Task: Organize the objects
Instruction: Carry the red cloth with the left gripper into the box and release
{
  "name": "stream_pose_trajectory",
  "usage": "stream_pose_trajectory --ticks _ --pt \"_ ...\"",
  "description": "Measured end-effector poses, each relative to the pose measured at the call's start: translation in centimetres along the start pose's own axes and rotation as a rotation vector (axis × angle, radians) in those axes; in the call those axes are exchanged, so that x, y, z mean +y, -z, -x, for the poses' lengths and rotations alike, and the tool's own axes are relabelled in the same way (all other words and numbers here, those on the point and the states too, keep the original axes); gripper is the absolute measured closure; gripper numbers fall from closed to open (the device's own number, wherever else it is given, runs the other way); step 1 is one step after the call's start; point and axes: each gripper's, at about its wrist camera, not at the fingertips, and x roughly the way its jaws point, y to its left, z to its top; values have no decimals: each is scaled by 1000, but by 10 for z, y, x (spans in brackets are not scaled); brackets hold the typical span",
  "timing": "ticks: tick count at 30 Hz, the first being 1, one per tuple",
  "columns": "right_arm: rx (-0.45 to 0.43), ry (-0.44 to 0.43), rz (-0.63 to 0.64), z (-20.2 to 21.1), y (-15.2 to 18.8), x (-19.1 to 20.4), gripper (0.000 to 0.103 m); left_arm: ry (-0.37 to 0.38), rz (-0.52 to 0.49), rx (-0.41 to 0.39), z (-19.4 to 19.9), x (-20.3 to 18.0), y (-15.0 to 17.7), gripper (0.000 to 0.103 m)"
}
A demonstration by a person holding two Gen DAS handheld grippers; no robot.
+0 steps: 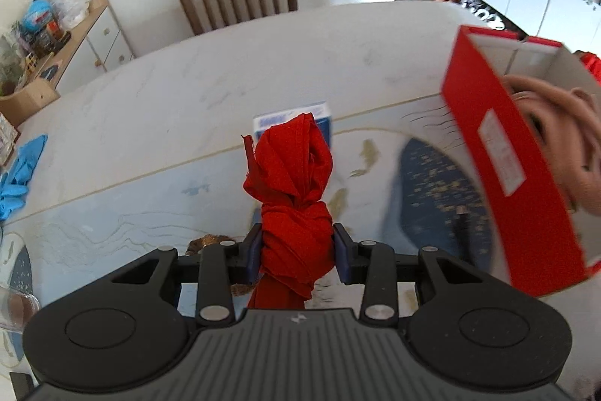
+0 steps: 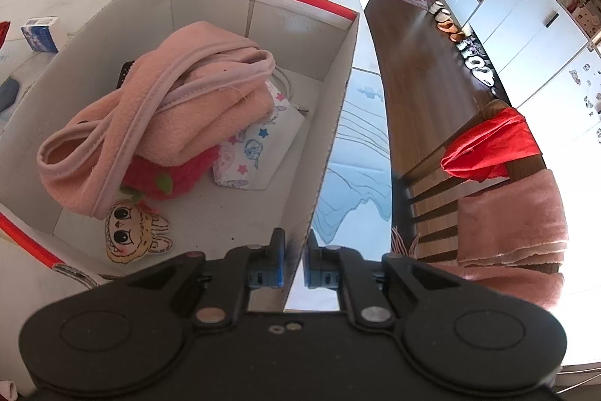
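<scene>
left claw (image 1: 296, 252) pinches a knotted red cloth (image 1: 293, 190) between its pads, the bundle standing up just ahead of it over the table (image 1: 263, 62); right claw (image 2: 295, 264) is pressed onto the wall of the box (image 2: 330, 138), which sits to the cloth's right, tilted and apart from it. risk: the thin wall could slip or buckle, tipping out the pink towel (image 2: 169, 108) and toys

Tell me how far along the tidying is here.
Done: the box already holds a pink cloth, a red plush and a printed pouch. In hand: the left gripper clamps a knotted red cloth, and the right gripper pinches the box wall. Left: the small blue carton and blue gloves remain on the table.
</scene>
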Motion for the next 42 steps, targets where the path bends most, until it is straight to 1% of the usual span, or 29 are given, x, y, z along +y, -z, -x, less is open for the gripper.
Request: stream_pose_trajectory --ticks 3,6,12,21,24,27,31,35,42 --pt "-4 -7 7 0 1 -1 95 12 -3 -7 14 -10 -5 67" --pt "-8 -13 14 -1 1 -1 95 48 10 -26 28 -19 -10 67" --pt "-19 -32 18 -1 2 -4 96 99 12 -61 54 -42 -21 67" --pt "-33 -63 48 0 4 -7 96 164 -17 -59 61 -95 -44 67" --pt "-37 -75 57 0 4 -8 95 211 -9 -45 63 -113 -52 67" --pt "-41 -85 72 0 5 -8 95 233 -21 -39 64 -132 -62 67" --pt "-46 -100 83 0 5 -10 94 236 -37 -41 63 -155 -73 67" --pt "-49 -117 91 0 6 -12 94 226 -28 -41 55 -175 -87 67" --pt "-55 -133 100 -1 6 -15 93 178 -14 -23 29 -200 -106 67"
